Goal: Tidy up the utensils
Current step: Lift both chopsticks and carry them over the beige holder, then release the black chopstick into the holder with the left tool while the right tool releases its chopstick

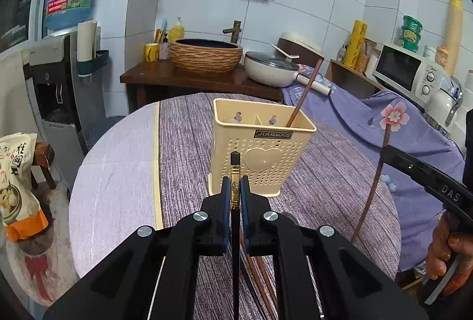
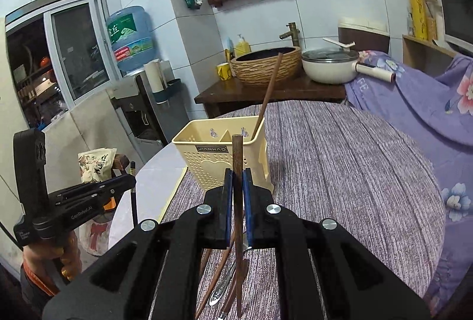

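A cream perforated utensil holder point(image 1: 261, 142) stands on the round table; it also shows in the right wrist view point(image 2: 220, 156). One brown chopstick point(image 1: 304, 92) leans in its right compartment. My left gripper point(image 1: 235, 187) is shut on a black chopstick with a gold band point(image 1: 235, 172), held upright just in front of the holder. My right gripper point(image 2: 237, 181) is shut on a brown wooden chopstick point(image 2: 237, 160), held upright near the holder's right front corner. Several brown chopsticks point(image 2: 218, 275) and a metal spoon point(image 2: 221, 287) lie on the table below the grippers.
The table point(image 1: 183, 160) has a striped purple cloth and a pale left part. Behind it are a wooden counter with a woven basin point(image 1: 205, 55) and a white pot point(image 1: 270, 67). A water dispenser point(image 1: 56, 77) stands at the left, a microwave point(image 1: 408, 70) at the right.
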Demonstrator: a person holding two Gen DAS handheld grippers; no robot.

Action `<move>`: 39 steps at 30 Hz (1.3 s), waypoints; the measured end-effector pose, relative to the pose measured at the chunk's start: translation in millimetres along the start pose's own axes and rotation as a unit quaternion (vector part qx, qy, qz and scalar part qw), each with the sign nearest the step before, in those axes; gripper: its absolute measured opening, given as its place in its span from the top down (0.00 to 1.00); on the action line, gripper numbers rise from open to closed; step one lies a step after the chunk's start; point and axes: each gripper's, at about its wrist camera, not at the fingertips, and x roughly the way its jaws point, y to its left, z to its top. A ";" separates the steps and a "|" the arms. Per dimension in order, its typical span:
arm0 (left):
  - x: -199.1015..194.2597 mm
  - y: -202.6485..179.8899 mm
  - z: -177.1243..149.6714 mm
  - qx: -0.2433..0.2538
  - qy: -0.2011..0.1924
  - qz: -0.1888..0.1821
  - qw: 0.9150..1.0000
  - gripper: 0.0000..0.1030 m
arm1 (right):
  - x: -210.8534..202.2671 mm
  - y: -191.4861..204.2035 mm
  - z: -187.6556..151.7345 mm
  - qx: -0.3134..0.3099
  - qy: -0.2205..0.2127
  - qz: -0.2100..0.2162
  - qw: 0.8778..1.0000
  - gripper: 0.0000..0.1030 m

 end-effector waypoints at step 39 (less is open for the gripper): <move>-70.7 -24.0 159.9 0.020 -0.134 -0.019 0.991 0.93 | -23.6 41.6 158.9 -0.050 -0.099 0.027 0.993 0.93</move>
